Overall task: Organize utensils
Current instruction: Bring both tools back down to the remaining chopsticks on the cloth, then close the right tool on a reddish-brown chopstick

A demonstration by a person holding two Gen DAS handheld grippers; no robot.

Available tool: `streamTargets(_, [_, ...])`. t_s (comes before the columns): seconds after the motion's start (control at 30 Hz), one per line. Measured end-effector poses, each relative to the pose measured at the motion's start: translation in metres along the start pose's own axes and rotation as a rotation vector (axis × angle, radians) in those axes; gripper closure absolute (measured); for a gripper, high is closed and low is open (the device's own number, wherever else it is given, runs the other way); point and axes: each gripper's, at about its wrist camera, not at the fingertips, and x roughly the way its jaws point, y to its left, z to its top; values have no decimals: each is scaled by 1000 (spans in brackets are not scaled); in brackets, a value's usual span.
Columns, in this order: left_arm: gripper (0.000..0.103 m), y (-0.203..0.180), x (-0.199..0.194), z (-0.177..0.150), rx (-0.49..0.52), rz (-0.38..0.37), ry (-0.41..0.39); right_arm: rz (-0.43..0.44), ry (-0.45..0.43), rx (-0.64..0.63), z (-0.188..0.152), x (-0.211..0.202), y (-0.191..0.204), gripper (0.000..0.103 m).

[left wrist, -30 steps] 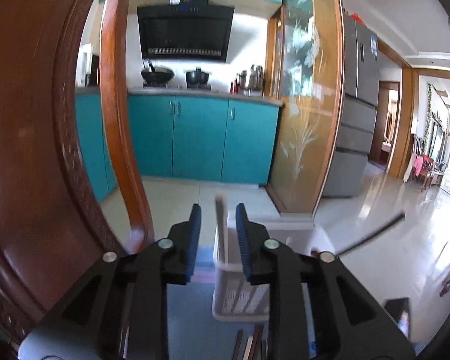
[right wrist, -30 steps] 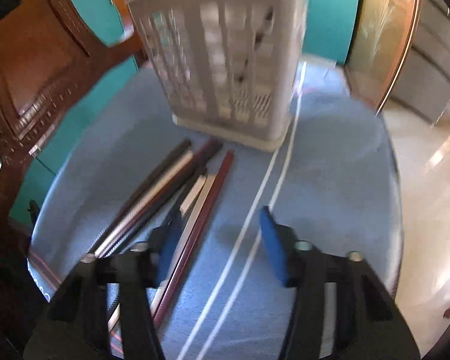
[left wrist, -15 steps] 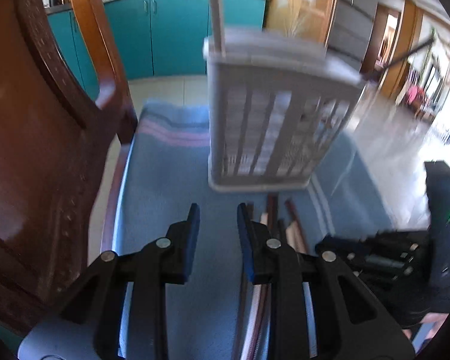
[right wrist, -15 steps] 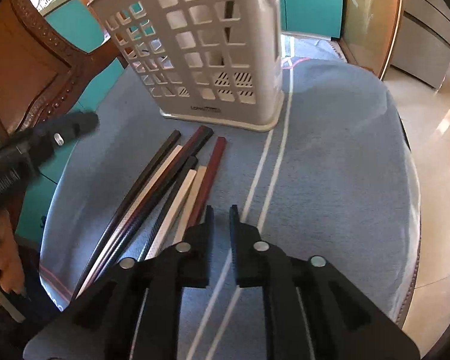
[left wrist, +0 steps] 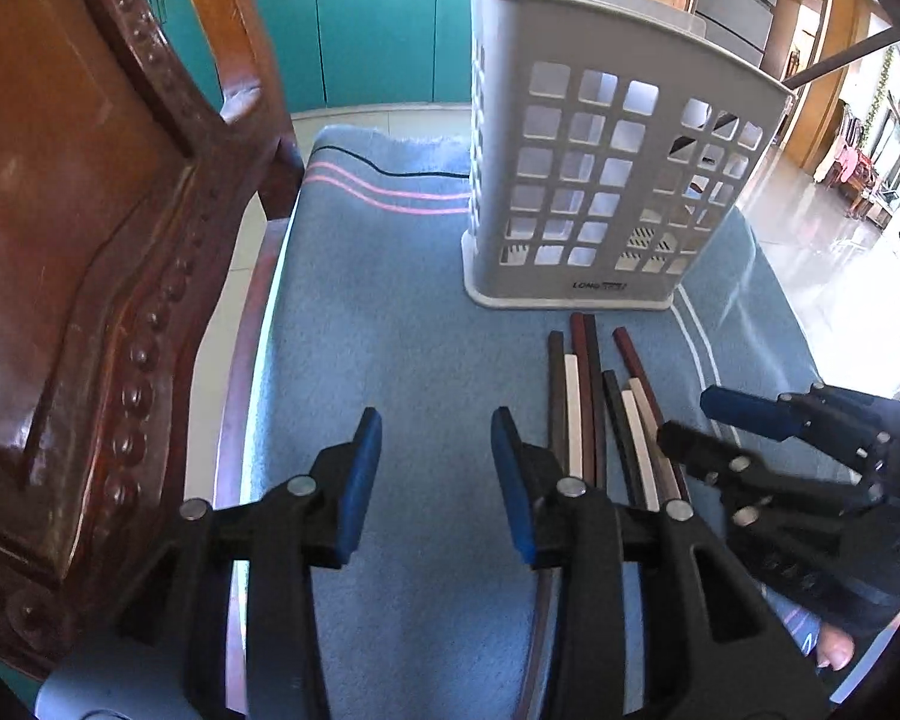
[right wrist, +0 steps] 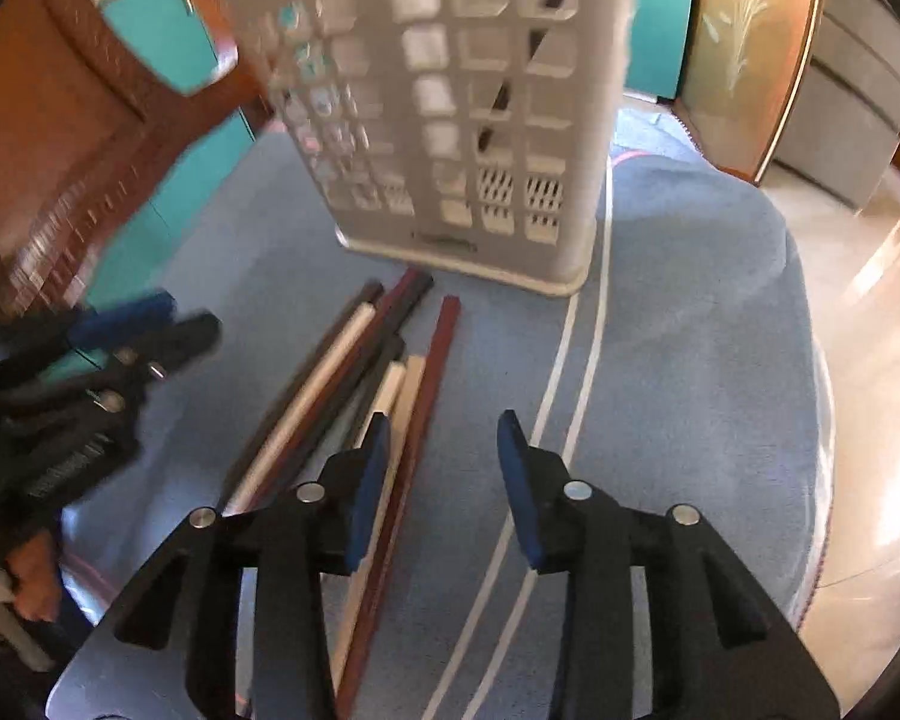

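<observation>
Both hand-held grippers empty over a tight bundle of chopsticks

My left hand-held gripper point(left wrist: 435, 471) hangs with its jaws wide apart and nothing between them, over bare cloth point(left wrist: 390, 330) just left of the chopsticks point(left wrist: 594, 414); my right hand-held gripper point(right wrist: 441, 474) is just as wide and empty, its left pad over the bundle's right edge. The chopsticks lie side by side, touching, on the tabletop in front of the holder point(left wrist: 606, 180), which stands upright and already has a pale stick and a dark one poking out of it. The risk I see is pinching two or three sticks at once, since they lie pressed together, or one sliding out of flat pads on the lift. My two grippers are near each other and could clash over the bundle. A stick tip catching the holder's rim or grid holes could tip the light holder.
</observation>
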Motion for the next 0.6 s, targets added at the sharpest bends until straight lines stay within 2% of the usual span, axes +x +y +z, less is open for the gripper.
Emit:
streamTargets(0.07, [64, -1, 0, 1, 0, -7, 3, 13, 4, 4, -2, 2, 4, 65])
streamTargets(0.1, [63, -3, -1, 3, 2, -10, 3, 5, 8, -2, -3, 2, 6, 68])
streamTargets(0.17, [61, -5, -2, 3, 11, -13, 1, -16, 14, -27, -2, 2, 10, 84])
streamTargets(0.23, [61, -7, -2, 2, 20, -14, 2, -10, 28, -18, -2, 0, 7, 87])
streamTargets(0.43, [61, -10, -4, 0, 22, -20, 16, -13, 21, 63, -6, -10, -21, 90])
streamTargets(0.53, [60, -12, -3, 0, 16, -30, 22, 9, 10, 126, -3, -13, -42, 90])
streamTargets(0.6, [58, -12, -2, 2, 17, -34, 22, 65, -12, 156, -3, -19, -54, 90])
